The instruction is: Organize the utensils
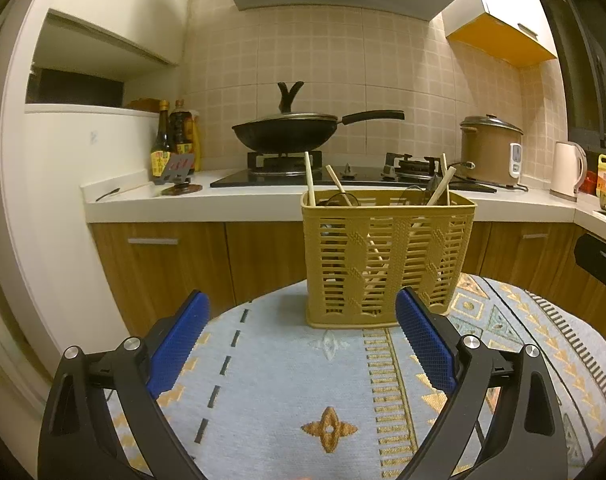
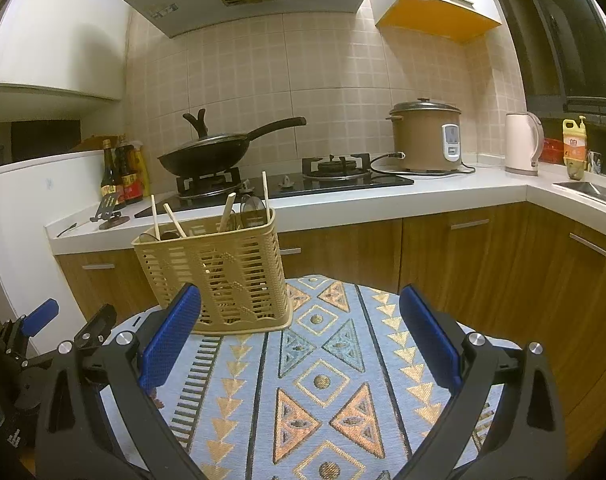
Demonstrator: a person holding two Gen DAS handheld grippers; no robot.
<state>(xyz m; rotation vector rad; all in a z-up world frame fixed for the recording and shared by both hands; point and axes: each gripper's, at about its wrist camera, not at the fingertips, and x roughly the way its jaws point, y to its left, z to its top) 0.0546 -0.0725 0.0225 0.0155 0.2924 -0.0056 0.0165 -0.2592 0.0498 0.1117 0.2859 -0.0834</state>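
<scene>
A tan slotted utensil basket (image 1: 387,258) stands upright at the far edge of a round table covered by a patterned blue cloth (image 1: 303,384). Wooden chopsticks (image 1: 309,179) and dark utensil handles stick up out of it. It also shows in the right wrist view (image 2: 213,270), left of centre. My left gripper (image 1: 303,312) is open and empty, just short of the basket. My right gripper (image 2: 301,304) is open and empty, to the right of the basket. The left gripper also shows at the left edge of the right wrist view (image 2: 69,322).
Behind the table runs a white kitchen counter (image 2: 383,210) with wooden cabinets below. On it are a gas hob with a black wok (image 1: 287,132), sauce bottles (image 1: 175,140), a brown rice cooker (image 2: 425,136) and a pale kettle (image 2: 521,144). A sink (image 2: 591,190) is at far right.
</scene>
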